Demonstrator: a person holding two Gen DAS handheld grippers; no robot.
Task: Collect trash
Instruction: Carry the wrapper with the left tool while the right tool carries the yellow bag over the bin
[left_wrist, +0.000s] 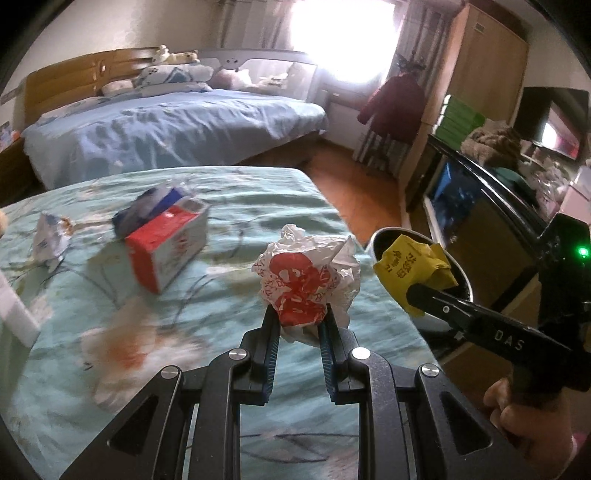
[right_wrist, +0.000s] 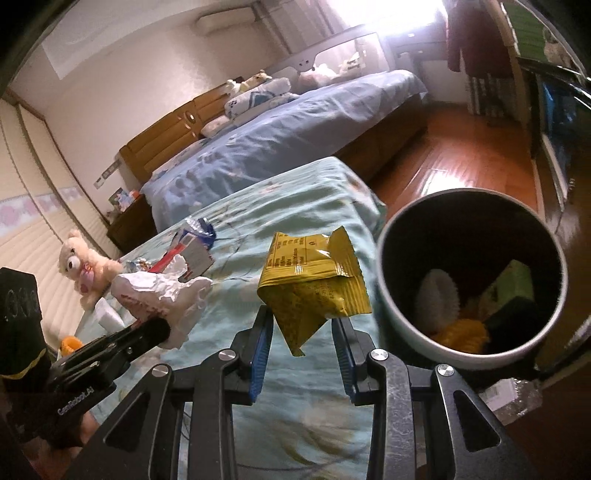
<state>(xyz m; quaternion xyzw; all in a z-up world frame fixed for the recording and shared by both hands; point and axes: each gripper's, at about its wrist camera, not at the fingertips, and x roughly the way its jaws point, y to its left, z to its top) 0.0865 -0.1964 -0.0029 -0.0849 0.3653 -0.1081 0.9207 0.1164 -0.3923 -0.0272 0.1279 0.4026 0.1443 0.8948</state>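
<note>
My left gripper is shut on a crumpled white wrapper with red print, held above the teal bed cover; the same wrapper shows at the left of the right wrist view. A folded yellow snack packet hangs in my right gripper, which is shut on it, just left of the round trash bin. In the left wrist view the yellow packet hangs in front of the bin's rim. A red and white carton and a crumpled white scrap lie on the cover.
The bin holds a white piece, yellow bits and a green box. A plush bear sits at the cover's far left. Beyond are a blue bed, wooden floor and a wardrobe. A hand grips the right tool.
</note>
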